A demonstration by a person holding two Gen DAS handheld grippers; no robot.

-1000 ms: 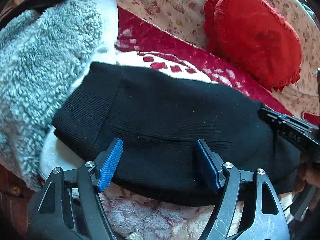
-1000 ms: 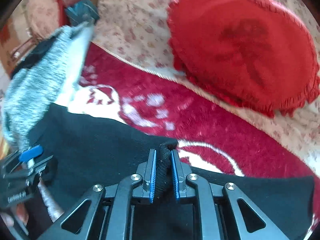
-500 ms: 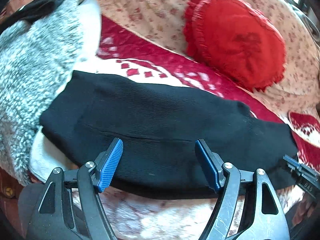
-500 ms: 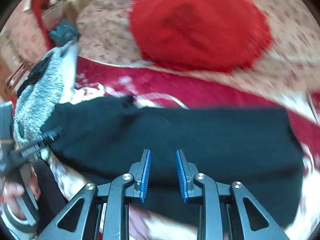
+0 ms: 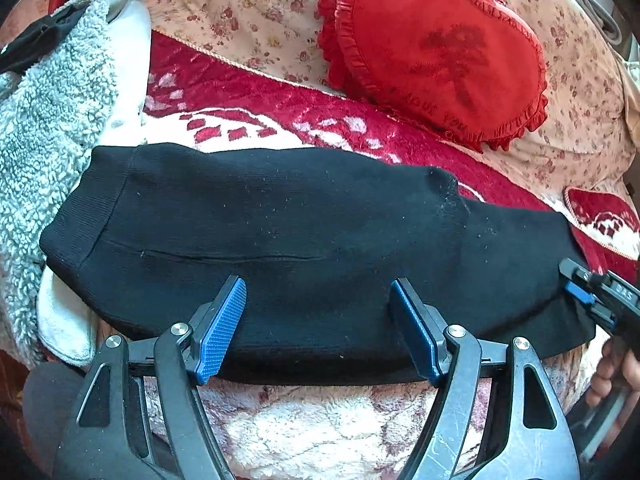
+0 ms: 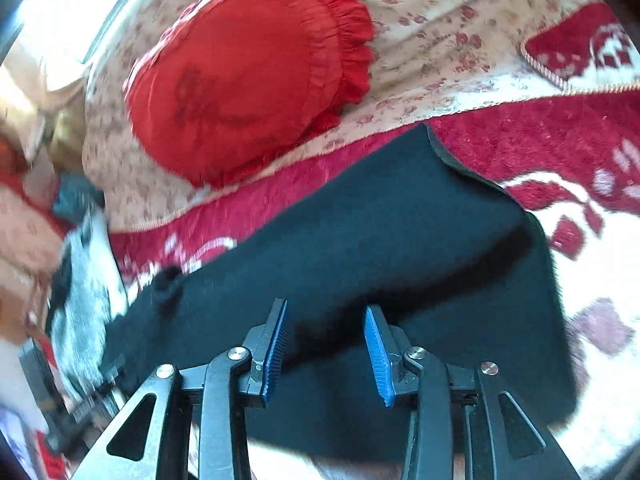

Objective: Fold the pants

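Black knit pants (image 5: pixel 304 236) lie folded lengthwise in a long band across a red and white blanket (image 5: pixel 256 100). My left gripper (image 5: pixel 318 322) is open and empty, its blue pads over the near edge of the pants. My right gripper (image 6: pixel 325 344) is open and empty above the pants (image 6: pixel 384 240) near their right part. The right gripper also shows at the right edge of the left wrist view (image 5: pixel 600 296), beside the pants' right end.
A red heart-shaped cushion (image 5: pixel 436 52) lies behind the pants on a floral sheet (image 5: pixel 248 12). A grey fleece garment (image 5: pixel 48 120) is piled at the left, touching the pants' left end. A fluffy pink-white blanket (image 5: pixel 320 428) lies in front.
My right gripper let go of the pants' fabric, opened and moved to the right end. The pants now lie flat in a longer band. My left gripper stayed open and drew back slightly.
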